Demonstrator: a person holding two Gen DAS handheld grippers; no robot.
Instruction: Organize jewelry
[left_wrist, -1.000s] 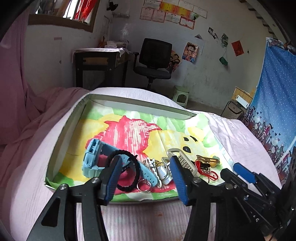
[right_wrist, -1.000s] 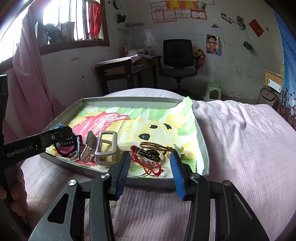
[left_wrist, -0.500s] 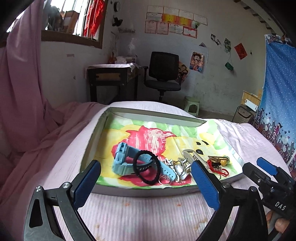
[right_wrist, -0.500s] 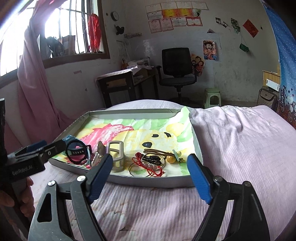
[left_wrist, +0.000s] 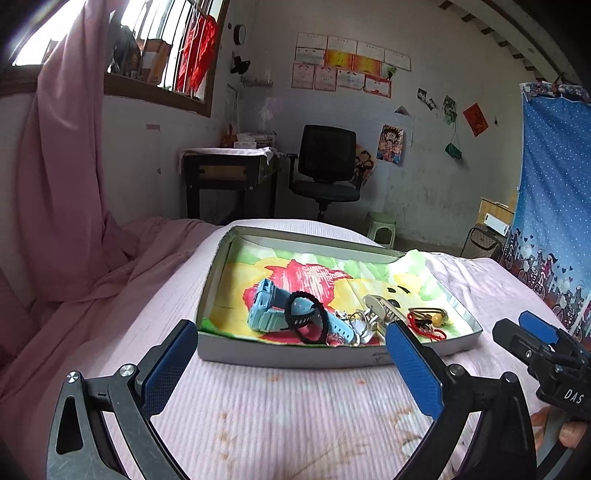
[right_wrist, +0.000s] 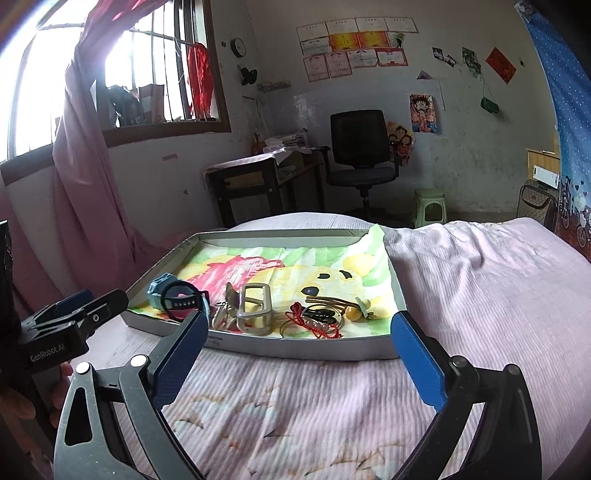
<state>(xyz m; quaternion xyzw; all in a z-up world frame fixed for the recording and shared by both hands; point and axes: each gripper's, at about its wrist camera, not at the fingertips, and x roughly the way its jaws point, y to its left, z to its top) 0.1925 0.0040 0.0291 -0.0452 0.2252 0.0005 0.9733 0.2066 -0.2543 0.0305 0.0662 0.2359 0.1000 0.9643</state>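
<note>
A shallow grey tray (left_wrist: 288, 356) (right_wrist: 314, 349) lined with a cartoon cloth lies on the pink bed. Along its near side lie a light blue watch (left_wrist: 264, 310) (right_wrist: 159, 291), a black ring band (left_wrist: 306, 322) (right_wrist: 181, 304), silver rings and clips (left_wrist: 360, 326) (right_wrist: 225, 314), a beige buckle (right_wrist: 255, 308), a red bead string (left_wrist: 424, 328) (right_wrist: 317, 326) and a gold bangle with a yellow bead (right_wrist: 351, 312). My left gripper (left_wrist: 291, 363) is wide open and empty, held back from the tray's near edge. My right gripper (right_wrist: 297, 356) is wide open and empty, also in front of the tray.
The pink bedsheet (right_wrist: 480, 280) spreads around the tray. A pink curtain (left_wrist: 62, 184) hangs at the left. A desk (left_wrist: 229, 177), a black office chair (left_wrist: 325, 173) and a green stool (right_wrist: 428, 206) stand by the far wall. A blue cloth (left_wrist: 554, 206) hangs at the right.
Both grippers have opened wide and pulled back and up from the tray. The jewelry lies where it was in the tray.
</note>
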